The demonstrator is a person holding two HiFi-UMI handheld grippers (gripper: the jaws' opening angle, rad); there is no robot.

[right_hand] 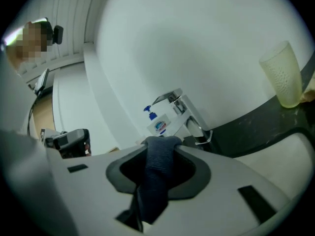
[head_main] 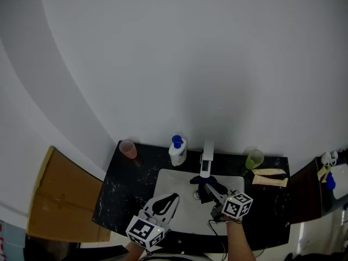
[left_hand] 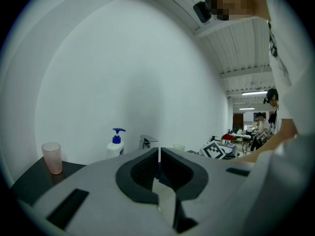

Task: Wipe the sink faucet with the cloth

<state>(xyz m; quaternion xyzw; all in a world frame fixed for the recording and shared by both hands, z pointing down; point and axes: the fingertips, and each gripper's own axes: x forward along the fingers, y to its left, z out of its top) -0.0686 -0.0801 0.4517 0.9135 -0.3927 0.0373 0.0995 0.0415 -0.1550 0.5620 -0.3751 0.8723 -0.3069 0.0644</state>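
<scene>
The chrome faucet (head_main: 206,157) stands at the back of the white sink (head_main: 174,178); in the right gripper view the faucet (right_hand: 180,108) appears tilted, just beyond the jaws. My right gripper (head_main: 213,192) is shut on a dark blue cloth (head_main: 208,187), which sits just in front of the faucet base over the basin. The cloth (right_hand: 158,173) fills the gap between the right gripper (right_hand: 160,142) jaws and hangs down. My left gripper (head_main: 169,200) hovers over the sink's front left. The left gripper (left_hand: 159,155) jaws meet with nothing between them.
On the black counter (head_main: 122,185) stand a pink cup (head_main: 128,148), a blue-capped soap bottle (head_main: 178,150) and a yellow-green cup (head_main: 254,159). Beige packets (head_main: 269,177) lie at the right. A cardboard box (head_main: 60,200) is at the left. People stand far off (left_hand: 270,107).
</scene>
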